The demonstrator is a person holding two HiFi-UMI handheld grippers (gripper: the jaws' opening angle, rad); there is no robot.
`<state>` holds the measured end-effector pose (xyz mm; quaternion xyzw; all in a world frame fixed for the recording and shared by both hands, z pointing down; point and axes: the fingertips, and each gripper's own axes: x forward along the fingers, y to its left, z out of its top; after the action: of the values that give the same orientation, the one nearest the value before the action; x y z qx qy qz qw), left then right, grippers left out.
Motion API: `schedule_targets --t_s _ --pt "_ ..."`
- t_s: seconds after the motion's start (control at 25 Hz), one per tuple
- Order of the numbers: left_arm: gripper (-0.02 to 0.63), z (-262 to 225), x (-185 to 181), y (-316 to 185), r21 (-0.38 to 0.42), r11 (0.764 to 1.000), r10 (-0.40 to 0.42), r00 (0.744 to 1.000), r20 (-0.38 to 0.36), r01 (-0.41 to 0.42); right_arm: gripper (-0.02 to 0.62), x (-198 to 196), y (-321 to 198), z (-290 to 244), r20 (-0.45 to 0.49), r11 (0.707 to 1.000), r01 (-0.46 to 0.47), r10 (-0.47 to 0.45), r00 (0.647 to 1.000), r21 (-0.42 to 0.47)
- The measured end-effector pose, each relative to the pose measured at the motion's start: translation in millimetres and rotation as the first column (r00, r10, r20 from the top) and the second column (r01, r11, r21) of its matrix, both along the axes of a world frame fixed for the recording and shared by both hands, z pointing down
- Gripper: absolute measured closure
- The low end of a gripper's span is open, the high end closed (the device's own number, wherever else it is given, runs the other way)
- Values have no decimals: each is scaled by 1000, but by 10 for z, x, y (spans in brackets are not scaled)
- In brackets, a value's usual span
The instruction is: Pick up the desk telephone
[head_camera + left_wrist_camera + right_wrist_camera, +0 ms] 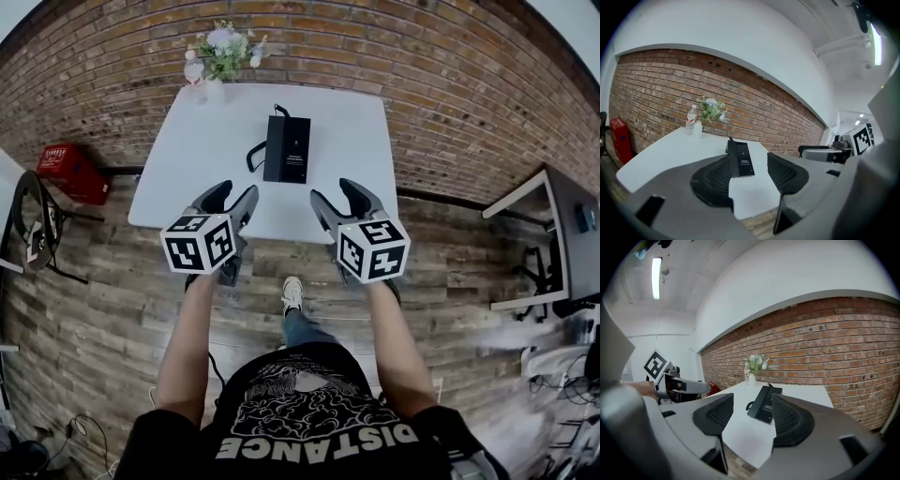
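Observation:
A black desk telephone [288, 148] lies flat in the middle of a white table [187, 178], its coiled cord at its left side. The phone [740, 159] shows beyond the left jaws, and the phone [764, 404] also lies ahead of the right jaws. My left gripper [230, 202] hovers over the table's near edge, left of the phone and short of it, open and empty. My right gripper [342, 200] hangs at the near edge to the phone's right, also open with nothing between its fingers.
A white vase of flowers [217, 58] and a water bottle [691, 120] stand at the table's far left corner against the brick wall [422, 84]. A red box [70, 171] sits on the plank floor at the left. Another desk [553, 234] stands at the right.

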<state>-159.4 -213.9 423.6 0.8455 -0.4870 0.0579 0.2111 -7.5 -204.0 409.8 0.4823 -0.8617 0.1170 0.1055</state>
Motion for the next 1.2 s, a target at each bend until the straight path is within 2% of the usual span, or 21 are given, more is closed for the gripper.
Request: schedule_targets --t_s 0.28,0.64,0.96,1.2 --pt "391 246 78 -706 -65 996 59 998 -29 -61 359 -11 -684 222 13 999 6 -5 1000 -49" --pt "391 682 176 -1592 -183 978 90 994 -57 -99 351 -40 -1532 692 36 984 27 -21 999 -173" --pt "367 1104 377 -2078 -309 929 167 976 -139 -203 339 -75 -2024 1182 62 952 53 -36 997 -302" --pt "354 1391 457 -2303 -386 889 197 966 -164 -247 330 -125 -2195 1539 130 906 89 -37 991 -414"
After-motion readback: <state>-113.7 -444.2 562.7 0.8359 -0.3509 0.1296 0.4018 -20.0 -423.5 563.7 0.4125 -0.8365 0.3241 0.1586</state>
